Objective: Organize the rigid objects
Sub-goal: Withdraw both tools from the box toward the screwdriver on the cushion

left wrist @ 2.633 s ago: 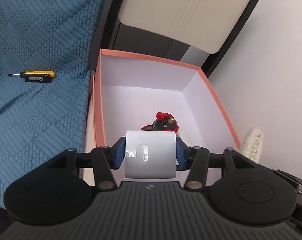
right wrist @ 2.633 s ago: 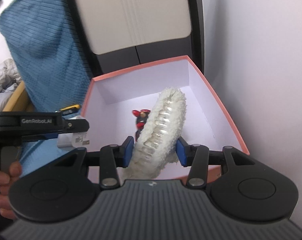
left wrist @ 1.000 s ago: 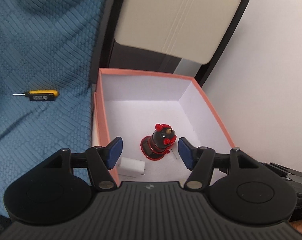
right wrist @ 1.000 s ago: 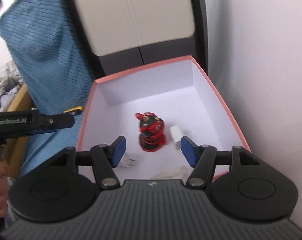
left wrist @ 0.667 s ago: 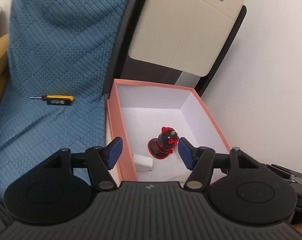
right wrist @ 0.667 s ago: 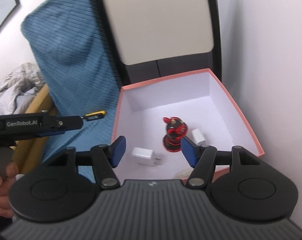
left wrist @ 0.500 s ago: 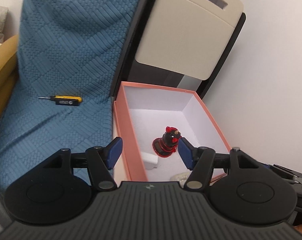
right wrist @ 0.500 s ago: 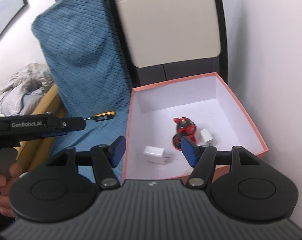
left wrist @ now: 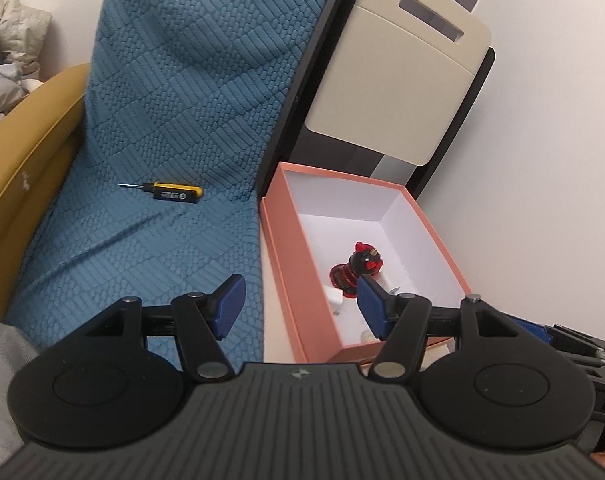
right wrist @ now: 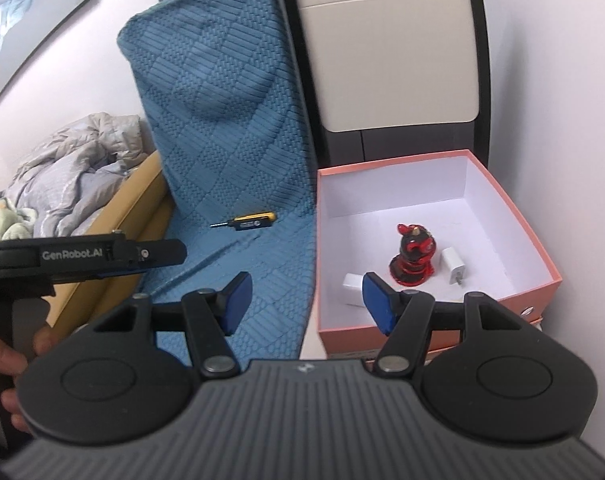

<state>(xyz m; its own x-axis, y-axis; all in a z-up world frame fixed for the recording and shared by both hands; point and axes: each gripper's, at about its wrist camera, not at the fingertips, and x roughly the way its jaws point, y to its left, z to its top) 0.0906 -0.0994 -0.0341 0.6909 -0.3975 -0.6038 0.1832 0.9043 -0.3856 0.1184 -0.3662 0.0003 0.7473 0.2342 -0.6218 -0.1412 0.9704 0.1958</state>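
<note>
Grippers, left (left wrist: 298, 304) and right (right wrist: 306, 302), hang open and empty; screwdriver (left wrist: 170, 191) lies far left on blue cover (left wrist: 150, 184), best pinched across its handle, then boxed (right wrist: 538, 280).

White walls (right wrist: 562, 80), a framed picture (right wrist: 22, 20), a mustard chair (left wrist: 26, 152) under a blue blanket (left wrist: 190, 92), rumpled grey bedding (right wrist: 70, 168).

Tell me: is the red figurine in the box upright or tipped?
Upright: the figurine stands on its base on the box floor, head up.
</note>
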